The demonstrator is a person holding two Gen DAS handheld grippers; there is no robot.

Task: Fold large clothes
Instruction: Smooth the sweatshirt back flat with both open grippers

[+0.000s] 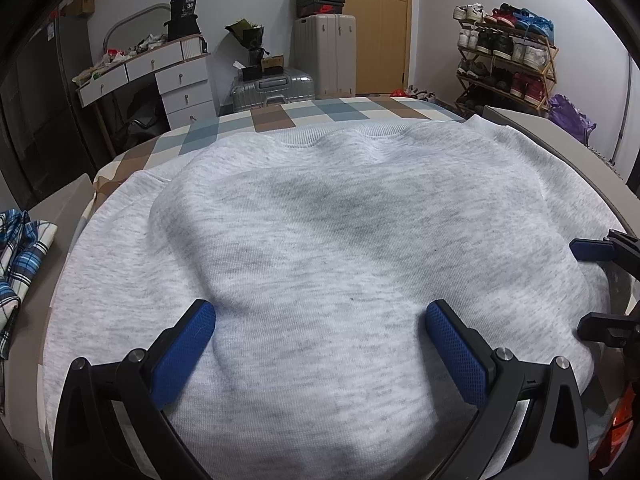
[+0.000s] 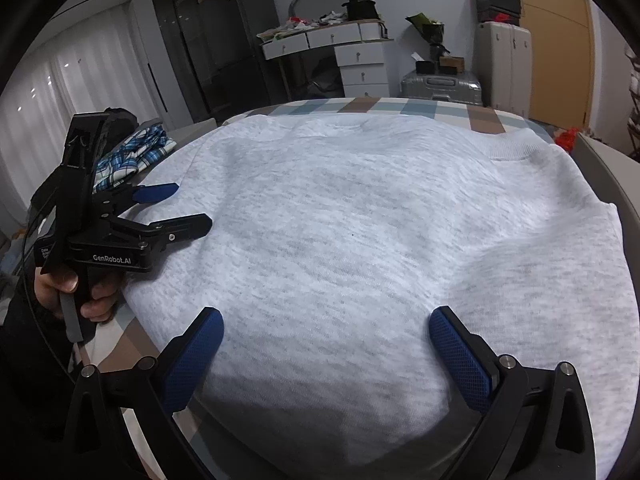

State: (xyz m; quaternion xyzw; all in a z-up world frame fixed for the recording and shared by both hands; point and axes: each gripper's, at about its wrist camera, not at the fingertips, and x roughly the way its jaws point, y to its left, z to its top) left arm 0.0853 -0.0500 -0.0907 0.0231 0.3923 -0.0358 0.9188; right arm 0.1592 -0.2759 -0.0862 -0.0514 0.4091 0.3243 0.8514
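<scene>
A light grey sweatshirt (image 1: 320,240) lies spread on a checked bedsheet (image 1: 280,114), its ribbed hem at the far side. It also fills the right wrist view (image 2: 380,240). My left gripper (image 1: 320,320) is open and empty, just above the near part of the sweatshirt; it shows from the side in the right wrist view (image 2: 192,208). My right gripper (image 2: 326,324) is open and empty over the sweatshirt's near edge; its fingers (image 1: 592,250) show at the right edge of the left wrist view.
A blue plaid shirt (image 1: 20,256) lies left of the bed, also in the right wrist view (image 2: 132,152). Beyond the bed stand a white desk with drawers (image 1: 160,76), suitcases (image 1: 324,56), a shoe rack (image 1: 508,64) and a wooden door (image 1: 380,28).
</scene>
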